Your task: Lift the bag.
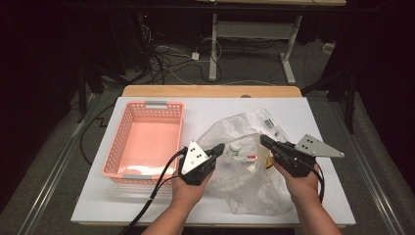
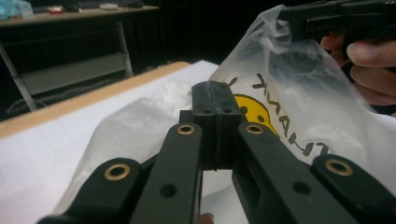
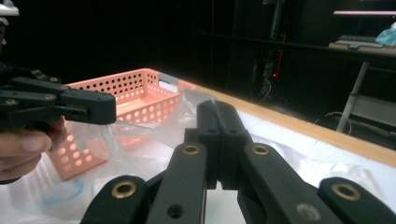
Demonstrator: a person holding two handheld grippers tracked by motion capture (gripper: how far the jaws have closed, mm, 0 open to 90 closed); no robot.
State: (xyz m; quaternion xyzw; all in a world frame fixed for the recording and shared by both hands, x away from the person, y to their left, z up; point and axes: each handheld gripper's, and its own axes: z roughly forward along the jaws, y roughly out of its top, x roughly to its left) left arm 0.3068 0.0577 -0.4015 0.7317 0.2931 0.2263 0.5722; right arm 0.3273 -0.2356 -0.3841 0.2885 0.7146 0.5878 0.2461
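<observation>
A clear plastic bag point(image 1: 244, 191) with a yellow smiley print point(image 2: 250, 109) lies on the white table, right of centre. A small white bottle point(image 1: 236, 149) shows inside it. My left gripper point(image 1: 220, 147) is shut on the bag's left edge, and thin film runs between its closed jaws point(image 2: 215, 91). My right gripper point(image 1: 264, 140) is shut on the bag's right edge, with plastic rising to its tips point(image 3: 218, 109). The two grippers face each other across the bag's mouth, which is lifted off the table.
An empty pink perforated basket point(image 1: 147, 104) stands at the left of the white table top point(image 1: 122, 200), close to the left hand. A wooden strip point(image 1: 210, 91) runs along the far edge. Beyond it are floor cables and a desk frame point(image 1: 214, 44).
</observation>
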